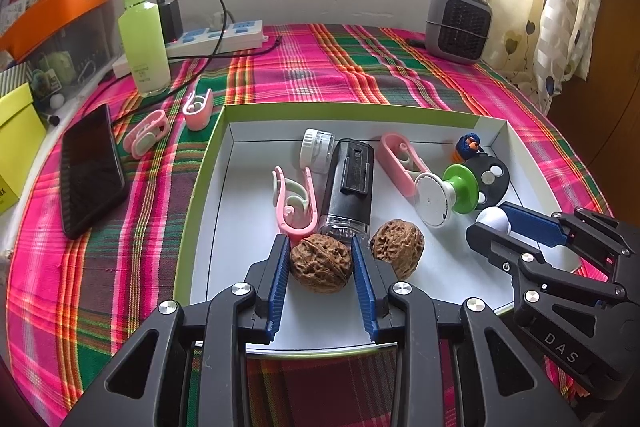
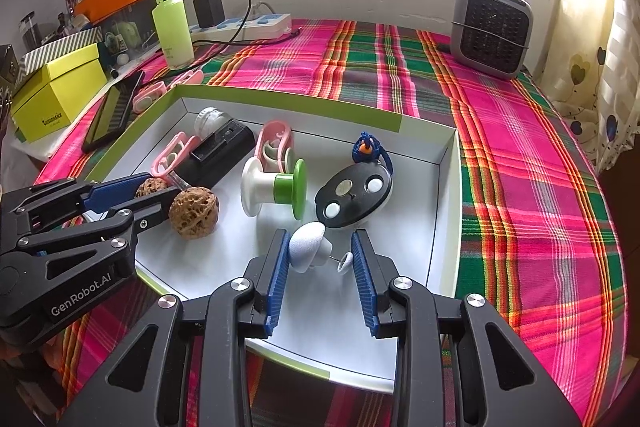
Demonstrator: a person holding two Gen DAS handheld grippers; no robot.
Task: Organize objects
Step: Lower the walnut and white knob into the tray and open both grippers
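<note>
My left gripper (image 1: 320,259) brackets a walnut (image 1: 321,263) narrowly, my right gripper (image 2: 320,251) straddles the white mushroom piece (image 2: 306,245), both inside the tray (image 1: 360,115) for sorting.

The left gripper's fingers (image 2: 120,193) hide most of one walnut (image 2: 150,187) in the right wrist view; the yellow box (image 1: 12,143) is cut off at the left edge.
</note>
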